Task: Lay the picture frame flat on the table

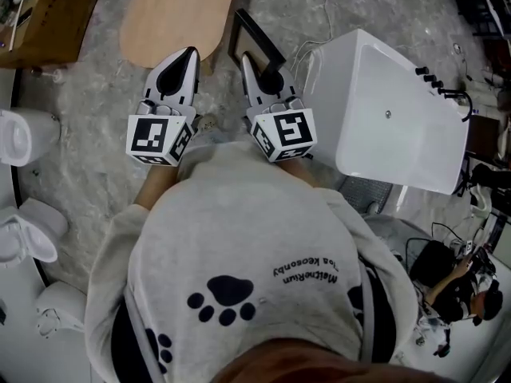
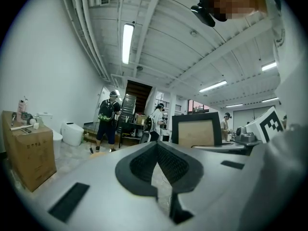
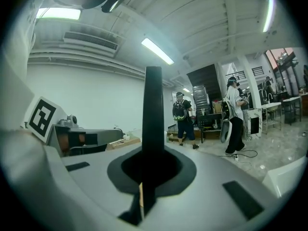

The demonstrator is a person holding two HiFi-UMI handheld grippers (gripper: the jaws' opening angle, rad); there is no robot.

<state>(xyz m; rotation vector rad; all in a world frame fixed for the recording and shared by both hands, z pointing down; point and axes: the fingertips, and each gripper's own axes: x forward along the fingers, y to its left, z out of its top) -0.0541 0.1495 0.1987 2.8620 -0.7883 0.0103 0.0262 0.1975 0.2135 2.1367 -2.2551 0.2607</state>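
The picture frame (image 1: 257,37) is black-rimmed with a tan backing (image 2: 198,132). It stands upright and is seen edge-on in the right gripper view (image 3: 153,109). My right gripper (image 1: 257,72) is shut on the frame's lower edge, and the rim rises straight up between its jaws (image 3: 153,153). My left gripper (image 1: 187,57) is shut with nothing in it (image 2: 158,147); it is held level beside the right one, to the frame's left. A light wooden oval table (image 1: 177,13) lies just ahead of both grippers, beyond the frame.
A white bathtub (image 1: 393,110) stands close on the right. A cardboard box (image 1: 46,18) sits at the far left and white toilets (image 1: 20,138) line the left wall. Several people (image 2: 108,121) stand in the background, cables lie on the floor, and my grey sweatshirt fills the lower head view.
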